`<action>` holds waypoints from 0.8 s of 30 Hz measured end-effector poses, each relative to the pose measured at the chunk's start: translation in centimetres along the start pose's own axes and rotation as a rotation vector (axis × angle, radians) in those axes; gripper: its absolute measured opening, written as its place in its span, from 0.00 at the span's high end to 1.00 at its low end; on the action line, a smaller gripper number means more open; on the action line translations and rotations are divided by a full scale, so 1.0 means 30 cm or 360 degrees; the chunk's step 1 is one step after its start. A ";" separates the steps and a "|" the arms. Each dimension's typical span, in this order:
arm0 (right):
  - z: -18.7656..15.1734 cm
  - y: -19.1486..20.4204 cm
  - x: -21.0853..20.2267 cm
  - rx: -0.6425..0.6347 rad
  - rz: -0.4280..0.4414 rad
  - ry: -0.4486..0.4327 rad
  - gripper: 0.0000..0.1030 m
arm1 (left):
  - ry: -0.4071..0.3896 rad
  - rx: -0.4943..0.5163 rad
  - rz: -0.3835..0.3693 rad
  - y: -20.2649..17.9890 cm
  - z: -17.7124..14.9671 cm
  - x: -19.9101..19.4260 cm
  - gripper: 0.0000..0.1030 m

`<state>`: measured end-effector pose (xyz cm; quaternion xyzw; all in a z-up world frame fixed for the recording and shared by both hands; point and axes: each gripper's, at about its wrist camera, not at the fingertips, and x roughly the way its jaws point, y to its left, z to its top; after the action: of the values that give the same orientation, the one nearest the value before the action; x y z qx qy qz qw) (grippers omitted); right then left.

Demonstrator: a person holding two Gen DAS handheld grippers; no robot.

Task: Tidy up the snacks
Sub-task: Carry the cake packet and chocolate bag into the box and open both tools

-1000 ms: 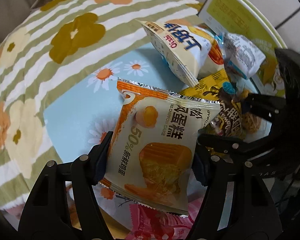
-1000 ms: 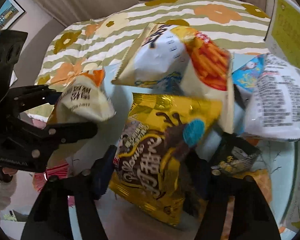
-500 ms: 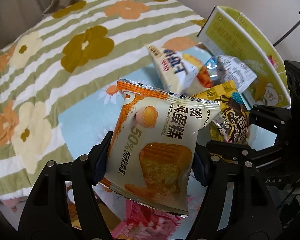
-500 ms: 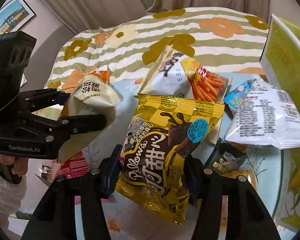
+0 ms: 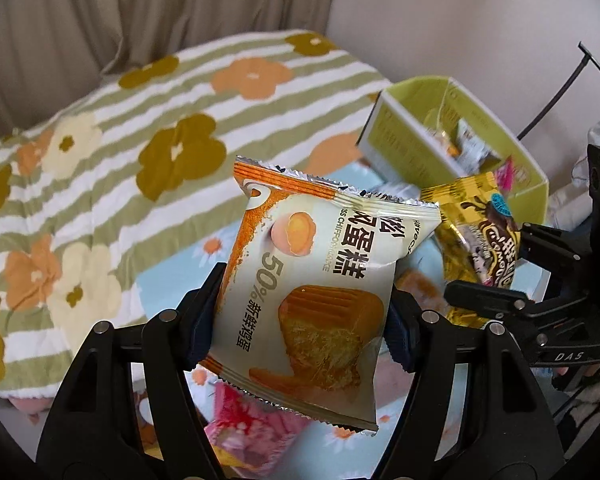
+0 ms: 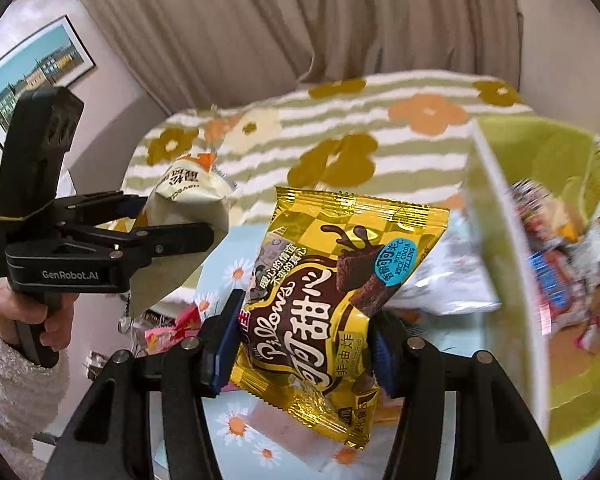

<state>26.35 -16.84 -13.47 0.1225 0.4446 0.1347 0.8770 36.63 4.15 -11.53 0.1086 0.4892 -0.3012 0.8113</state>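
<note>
1. My left gripper (image 5: 300, 316) was clamped on the cream-and-orange foil packet of chiffon cake (image 5: 320, 300), both pads pressed into the packet's sides, holding it upright in the air above the table.
2. My right gripper (image 6: 300, 344) was closed tight on the gold-and-brown foil bag of cocoa pillow snacks (image 6: 328, 300), which also hung clear of the table, tilted a little, with its crimped bottom edge below the pads.
3. The two held packs were side by side; in the right wrist view my left hand (image 6: 40, 316), in a fluffy white sleeve (image 6: 4, 360), showed at the far left.
4. The open lime-green cardboard box (image 5: 400, 148) stood at the table's far right corner, with blurred small wrappers inside it.
5. Beneath the cake packet, a pink wrapped sweet (image 5: 244, 420) lay on the pale blue daisy-print tablecloth (image 5: 172, 280) near its front edge.
6. Beyond the table lay a green-and-white striped blanket with orange and olive flowers (image 5: 100, 152), and behind it beige curtains (image 6: 300, 20).
7. A framed picture of buildings (image 6: 32, 76) hung on the wall at left.
</note>
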 end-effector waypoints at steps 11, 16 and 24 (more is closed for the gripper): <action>0.056 -0.307 -0.336 -0.0065 -0.0064 -0.0158 0.50 | -0.0168 -0.0035 -0.0026 -0.425 0.228 -0.035 0.36; 0.075 -0.491 -0.414 -0.0095 -0.0092 -0.0146 0.50 | -0.0164 -0.0137 -0.0083 -0.607 0.292 0.060 0.36; 0.100 -0.738 -0.438 -0.0133 -0.0097 -0.0093 0.50 | -0.0089 -0.0255 -0.0036 -0.808 0.330 0.236 0.36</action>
<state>24.13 -42.34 -9.33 0.0762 0.4163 0.1227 0.8977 31.82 -22.49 -9.83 0.0294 0.4901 -0.2731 0.8272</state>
